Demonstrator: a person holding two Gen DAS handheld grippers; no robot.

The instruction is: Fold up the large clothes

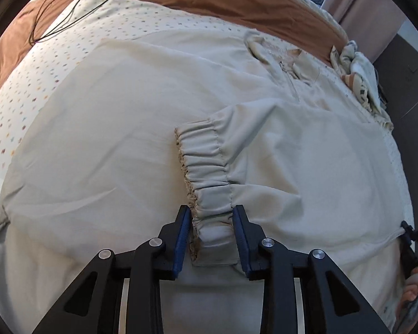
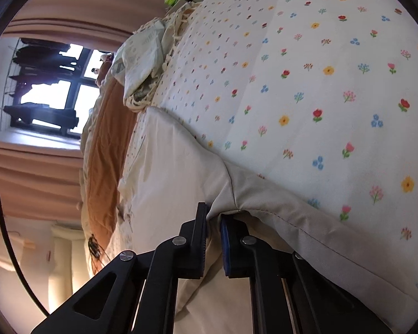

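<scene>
Floral bedsheet (image 2: 320,83) under a big beige jacket (image 1: 97,139), spread flat. Sleeve folded across its front, elastic cuff (image 1: 206,172) between left gripper (image 1: 212,217) pads, probably pinched. Right gripper (image 2: 214,217) clenched on jacket's edge.

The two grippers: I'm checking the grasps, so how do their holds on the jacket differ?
The left gripper straddles the gathered elastic cuff, jaws fairly wide. The right gripper is pinched nearly shut on a smooth seamed edge. Both have cloth of the beige jacket between blue pads.
</scene>
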